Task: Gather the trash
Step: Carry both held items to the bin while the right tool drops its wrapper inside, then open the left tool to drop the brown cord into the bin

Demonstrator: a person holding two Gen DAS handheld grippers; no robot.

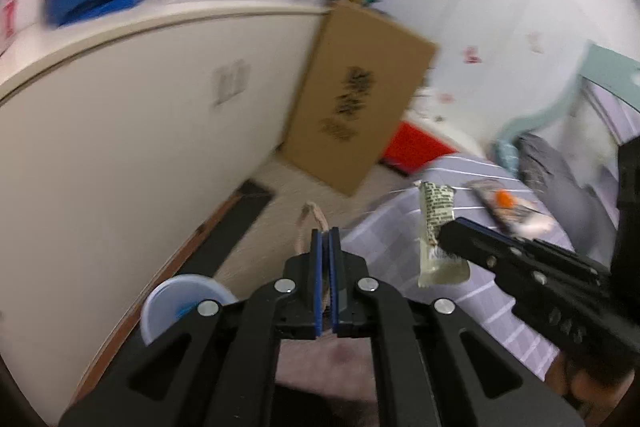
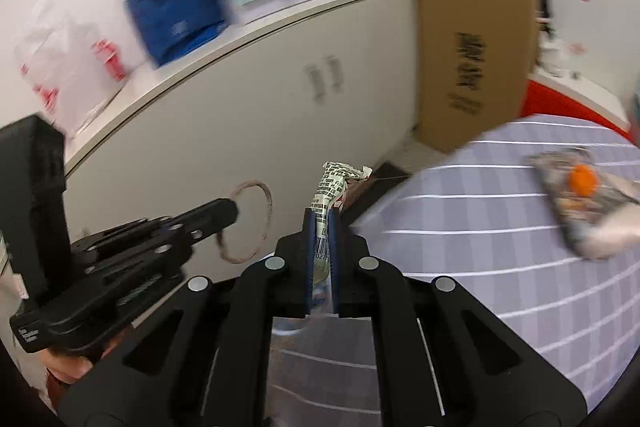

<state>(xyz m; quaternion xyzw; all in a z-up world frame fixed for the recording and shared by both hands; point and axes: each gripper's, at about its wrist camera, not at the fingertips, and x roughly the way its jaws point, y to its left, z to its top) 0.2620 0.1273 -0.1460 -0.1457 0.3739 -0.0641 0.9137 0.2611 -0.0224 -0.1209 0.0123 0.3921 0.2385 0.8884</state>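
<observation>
My right gripper (image 2: 322,217) is shut on a crumpled white wrapper (image 2: 334,183) with black print, held up over the edge of the bed. The left wrist view shows this same wrapper (image 1: 436,223) hanging from the right gripper (image 1: 446,237). My left gripper (image 1: 326,233) is shut on a thin beige loop (image 1: 314,217) above the floor. From the right wrist view the loop (image 2: 250,223) dangles at the left gripper (image 2: 232,213). A second wrapper (image 2: 576,195) with an orange spot lies on the bed, to the right of both grippers, and appears as the orange-spotted wrapper (image 1: 502,205) in the left view.
The bed has a lilac checked sheet (image 2: 500,267). A flat cardboard box (image 1: 356,95) leans at the wall by a white cabinet (image 1: 140,131). A translucent cup-like container (image 1: 176,301) sits low at the left. A red item (image 1: 416,147) lies on the floor behind the box.
</observation>
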